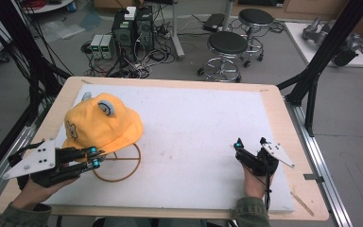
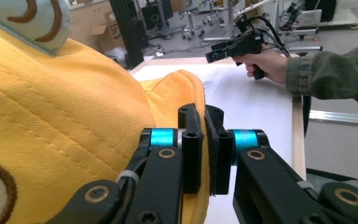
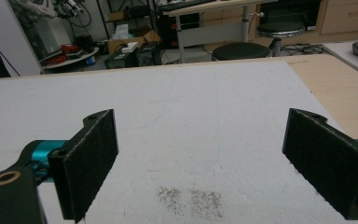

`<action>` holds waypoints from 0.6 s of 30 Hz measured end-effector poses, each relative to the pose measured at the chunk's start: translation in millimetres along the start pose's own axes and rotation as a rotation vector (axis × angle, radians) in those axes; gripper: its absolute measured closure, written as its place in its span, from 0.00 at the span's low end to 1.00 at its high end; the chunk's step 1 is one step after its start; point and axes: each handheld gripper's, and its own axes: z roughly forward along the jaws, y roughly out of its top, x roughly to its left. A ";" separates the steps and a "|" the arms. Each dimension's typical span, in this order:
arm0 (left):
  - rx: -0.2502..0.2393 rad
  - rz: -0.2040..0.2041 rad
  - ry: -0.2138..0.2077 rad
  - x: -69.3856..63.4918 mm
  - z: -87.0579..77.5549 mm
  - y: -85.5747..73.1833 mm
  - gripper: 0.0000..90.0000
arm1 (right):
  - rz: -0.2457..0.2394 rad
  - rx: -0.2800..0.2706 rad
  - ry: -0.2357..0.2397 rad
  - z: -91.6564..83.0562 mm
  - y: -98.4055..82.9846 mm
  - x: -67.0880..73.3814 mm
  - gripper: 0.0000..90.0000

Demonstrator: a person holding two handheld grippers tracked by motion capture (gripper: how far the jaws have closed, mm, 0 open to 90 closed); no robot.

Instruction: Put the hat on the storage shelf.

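Note:
A yellow bucket hat (image 1: 101,124) with pale blue ears rests on a brown wire ring stand (image 1: 123,166) at the left of the white board (image 1: 194,127). My left gripper (image 1: 94,158) comes in from the left and is shut on the hat's brim at its near edge. In the left gripper view the jaws of the left gripper (image 2: 205,140) pinch the yellow brim (image 2: 186,88) between them, with the hat's crown (image 2: 65,121) at the left. My right gripper (image 1: 250,143) hovers at the board's near right, open, and its view shows the right gripper (image 3: 200,158) over bare board with nothing between the pads.
The board lies on a wooden table (image 1: 283,123). Black frame posts (image 1: 321,56) rise at the right and left edges. On the floor beyond stand two stools (image 1: 227,47) and computer boxes with cables (image 1: 132,33). A faint dark smudge (image 3: 191,200) marks the board.

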 end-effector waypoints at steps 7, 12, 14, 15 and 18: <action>-0.026 -0.053 -0.035 0.3 -1.1 3.0 0.70 | -0.010 0.006 -0.005 0.1 -0.1 0.0 0.10; -0.043 -0.041 -0.033 -2.5 -3.3 7.8 0.55 | -0.018 0.011 -0.003 1.2 -0.6 0.4 0.10; -0.052 -0.040 -0.033 -2.6 -4.9 10.2 0.52 | -0.013 0.018 -0.004 0.8 -0.7 1.5 0.10; -0.063 -0.043 -0.035 -2.0 -6.5 11.0 0.52 | -0.018 0.013 -0.003 0.9 -0.6 1.2 0.10; -0.108 -0.071 -0.050 1.3 -12.5 13.1 0.51 | -0.018 0.011 -0.005 0.9 -0.6 0.6 0.10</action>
